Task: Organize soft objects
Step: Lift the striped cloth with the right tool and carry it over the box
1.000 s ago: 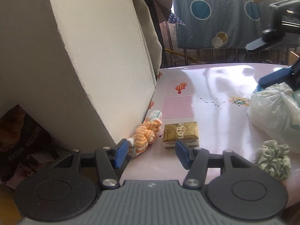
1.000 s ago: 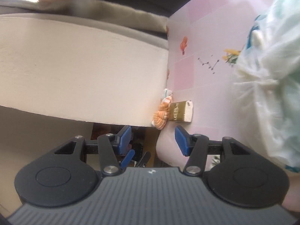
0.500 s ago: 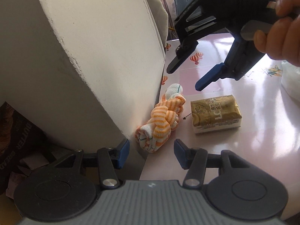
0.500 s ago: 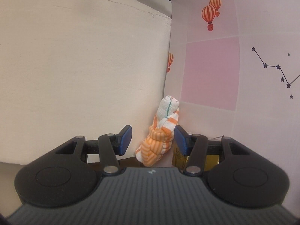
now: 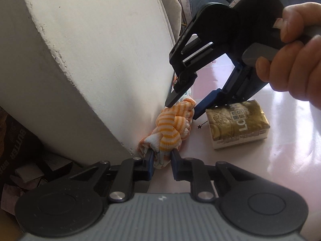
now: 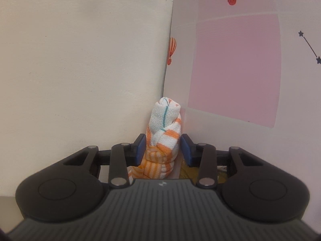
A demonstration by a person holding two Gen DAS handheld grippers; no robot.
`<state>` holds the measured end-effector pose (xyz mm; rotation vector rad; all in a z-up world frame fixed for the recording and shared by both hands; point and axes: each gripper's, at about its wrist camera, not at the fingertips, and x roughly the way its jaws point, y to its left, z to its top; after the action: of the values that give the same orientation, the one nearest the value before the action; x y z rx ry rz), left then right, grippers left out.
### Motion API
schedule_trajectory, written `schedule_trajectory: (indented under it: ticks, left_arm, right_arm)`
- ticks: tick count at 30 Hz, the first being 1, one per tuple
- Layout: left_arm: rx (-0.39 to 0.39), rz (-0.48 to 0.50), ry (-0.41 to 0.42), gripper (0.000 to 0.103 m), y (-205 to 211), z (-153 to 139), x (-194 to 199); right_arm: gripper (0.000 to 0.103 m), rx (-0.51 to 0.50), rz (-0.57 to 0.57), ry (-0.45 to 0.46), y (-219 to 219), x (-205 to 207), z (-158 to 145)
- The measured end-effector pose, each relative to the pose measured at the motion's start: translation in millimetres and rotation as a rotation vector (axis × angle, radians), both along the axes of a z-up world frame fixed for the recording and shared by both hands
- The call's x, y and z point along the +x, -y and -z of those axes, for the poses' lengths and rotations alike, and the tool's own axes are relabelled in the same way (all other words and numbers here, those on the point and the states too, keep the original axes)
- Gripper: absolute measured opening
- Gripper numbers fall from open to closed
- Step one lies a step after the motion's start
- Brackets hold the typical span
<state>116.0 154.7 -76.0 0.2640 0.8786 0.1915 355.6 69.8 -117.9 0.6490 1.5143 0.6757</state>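
where left view shows gold packet (image 5: 237, 125) | right view hides it

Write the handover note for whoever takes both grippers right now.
Left gripper: jaws shut on the near end of the striped cloth.
Right gripper: jaws closing around the cloth's far end, pads not yet pressing on it.
The cloth is knotted and lies on the pink table against the white wall. A gold packet sits beside it, untouched.
Done: both grippers are at the cloth, one end gripped.
Left: finish the right grip, then probably lift or undo the cloth and put it where it belongs; the pictures show no destination.
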Motion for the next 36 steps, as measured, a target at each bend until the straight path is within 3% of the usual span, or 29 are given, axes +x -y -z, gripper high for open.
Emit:
schedule_trajectory:
  ticks: [5,11,17,25,32,36]
  left_arm:
    - [0.004,0.013,0.019,0.016,3,-4,-4]
    - [-0.008,0.016,0.073,0.015,6,-23,-23]
    - [-0.026,0.051,0.155,0.015,22,-62,-59]
    - [-0.04,0.201,0.256,0.015,70,-110,-114]
    - [-0.072,0.411,0.296,0.016,132,-131,-142]
    - [-0.11,0.534,0.296,0.016,183,-142,-138]
  right_arm:
    - [0.025,0.022,0.014,0.007,6,4,-5]
    - [0.023,0.076,0.016,0.037,19,4,-28]
    - [0.023,0.142,0.028,0.085,44,-14,-66]
    - [0.023,0.231,0.1,0.178,128,-69,-129]
    - [0.023,0.25,0.26,0.26,231,-127,-155]
    - [0.023,0.247,0.353,0.296,300,-160,-166]
